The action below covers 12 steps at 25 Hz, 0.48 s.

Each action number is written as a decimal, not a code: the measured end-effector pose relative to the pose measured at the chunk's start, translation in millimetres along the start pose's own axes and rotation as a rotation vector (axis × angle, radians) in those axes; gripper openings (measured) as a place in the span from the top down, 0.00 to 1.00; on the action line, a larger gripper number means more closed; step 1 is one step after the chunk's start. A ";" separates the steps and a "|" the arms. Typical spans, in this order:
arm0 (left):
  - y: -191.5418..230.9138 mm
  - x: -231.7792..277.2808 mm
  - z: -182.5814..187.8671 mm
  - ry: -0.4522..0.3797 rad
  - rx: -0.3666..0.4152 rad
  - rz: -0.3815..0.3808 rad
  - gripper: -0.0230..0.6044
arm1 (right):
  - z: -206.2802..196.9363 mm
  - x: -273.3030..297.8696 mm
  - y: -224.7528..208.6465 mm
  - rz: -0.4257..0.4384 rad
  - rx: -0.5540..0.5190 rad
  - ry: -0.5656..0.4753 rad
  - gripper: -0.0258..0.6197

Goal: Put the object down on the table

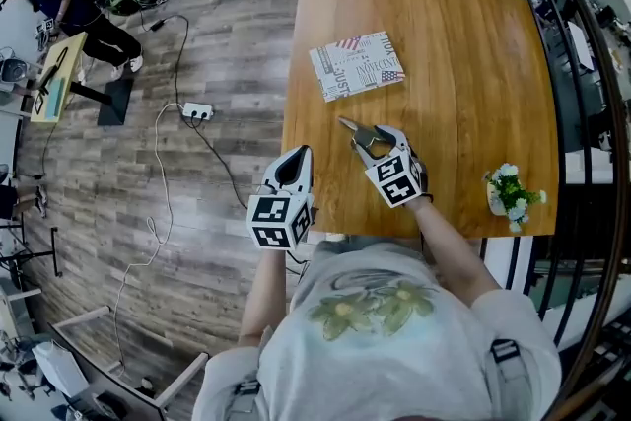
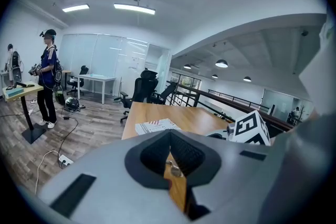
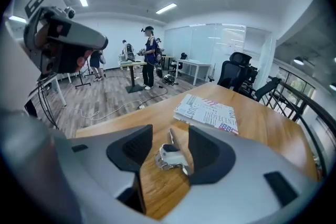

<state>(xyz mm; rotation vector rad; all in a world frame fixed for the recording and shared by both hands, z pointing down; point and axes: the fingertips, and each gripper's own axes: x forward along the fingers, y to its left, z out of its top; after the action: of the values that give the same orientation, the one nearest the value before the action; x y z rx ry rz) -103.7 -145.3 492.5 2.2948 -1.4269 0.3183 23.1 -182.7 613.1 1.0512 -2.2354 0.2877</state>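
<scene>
So, the small silvery metal piece [image 3: 170,157] is already lying on the orange-brown wooden counter [image 1: 463,64], directly under the right tool [image 3: 170,135]. That tool's jaws are spread wide and neither pad is pressed on the piece, so it's basically let go. What the piece actually is can't be pinned down from these views. A nail clipper is guessed, going by the chunky shiny folded end and the thin flat strip.

Its long axis is lined up roughly with the way the right tool points. The chunky end is nearest the tool and the strip is aimed away toward the white printed booklet [image 1: 357,65] with a stars-and-stripes patch, which is laid flat further up the counter, well apart.

The left tool [image 1: 299,158] is held at the counter's near left corner, partly over the plank floor [image 1: 197,35], with its jaws pinched together on nothing. So the right hand is clearly the nearer one.

The put-down looks done. Only a clean lift away would be called for, without the slick metal getting snagged on the smooth, grained wood.
</scene>
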 end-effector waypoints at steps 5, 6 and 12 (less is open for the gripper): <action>-10.9 -1.3 7.2 -0.021 0.004 -0.024 0.94 | 17.0 -25.9 -3.7 -0.005 0.076 -0.074 0.63; -13.1 -1.6 8.2 -0.024 0.003 -0.029 0.94 | 20.3 -30.8 -4.8 -0.006 0.085 -0.092 0.64; -29.1 -2.8 7.6 -0.031 -0.007 -0.063 0.94 | 33.6 -59.3 -2.1 0.019 0.134 -0.158 0.74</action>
<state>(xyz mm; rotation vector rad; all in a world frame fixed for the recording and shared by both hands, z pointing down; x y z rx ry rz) -79.1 -135.3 478.1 2.3434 -1.3646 0.2601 37.3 -162.8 549.5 1.1591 -2.3955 0.3795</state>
